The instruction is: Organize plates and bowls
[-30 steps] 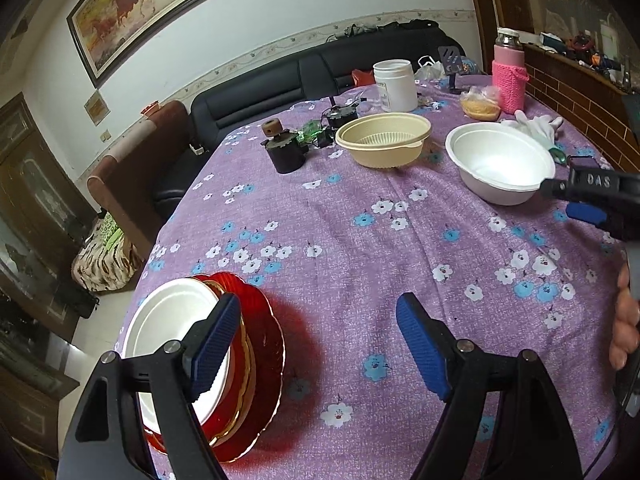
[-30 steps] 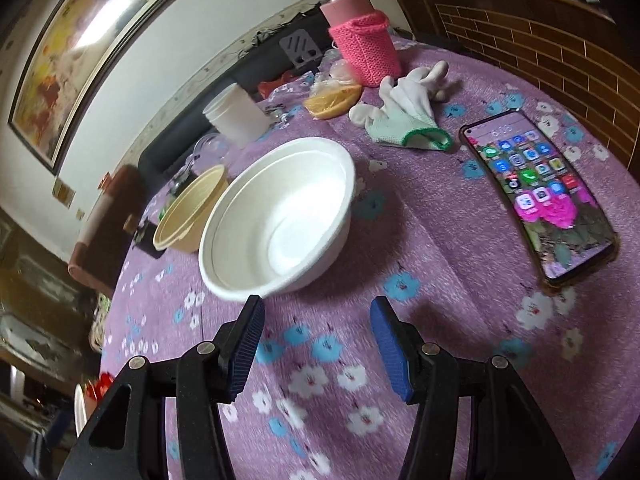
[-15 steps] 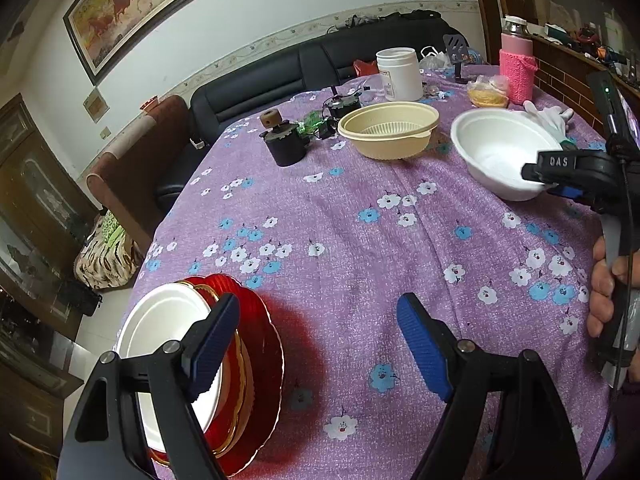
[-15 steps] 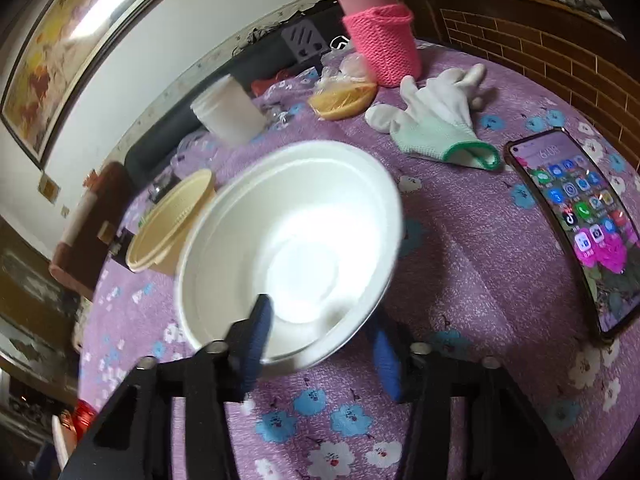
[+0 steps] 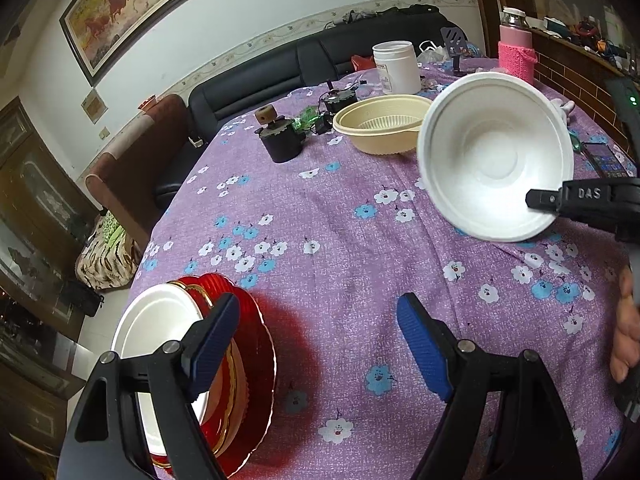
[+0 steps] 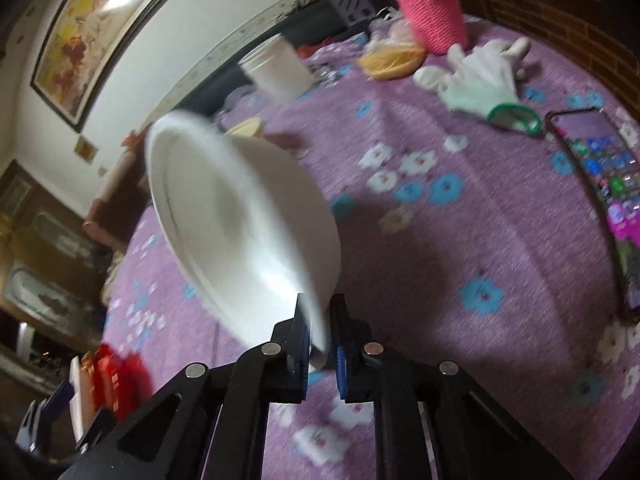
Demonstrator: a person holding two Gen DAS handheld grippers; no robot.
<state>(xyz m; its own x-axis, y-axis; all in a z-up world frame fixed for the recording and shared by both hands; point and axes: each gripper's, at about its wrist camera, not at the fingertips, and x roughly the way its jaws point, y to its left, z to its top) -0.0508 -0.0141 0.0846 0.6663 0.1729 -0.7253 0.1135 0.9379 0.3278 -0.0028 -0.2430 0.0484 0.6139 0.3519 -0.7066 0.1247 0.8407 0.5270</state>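
My right gripper (image 6: 320, 344) is shut on the rim of a white foam bowl (image 6: 236, 224) and holds it tilted above the purple tablecloth; the bowl also shows in the left wrist view (image 5: 496, 160), with the right gripper (image 5: 560, 200) at its rim. My left gripper (image 5: 320, 344) is open and empty, low over the table's near left. Beside its left finger sits a stack of plates: a white plate (image 5: 156, 332) on red plates (image 5: 256, 360). A beige bowl (image 5: 380, 128) stands farther back.
A white jar (image 5: 396, 68), a pink-sleeved flask (image 5: 516, 52) and small dark gadgets (image 5: 280, 140) stand at the back. A white glove (image 6: 480, 80) and a phone (image 6: 600, 192) lie at the right. The plate stack is near the table's left edge.
My right gripper closed on the white bowl's rim and lifted it off the table, tilting it toward the left. My left gripper stayed open near the plate stack.
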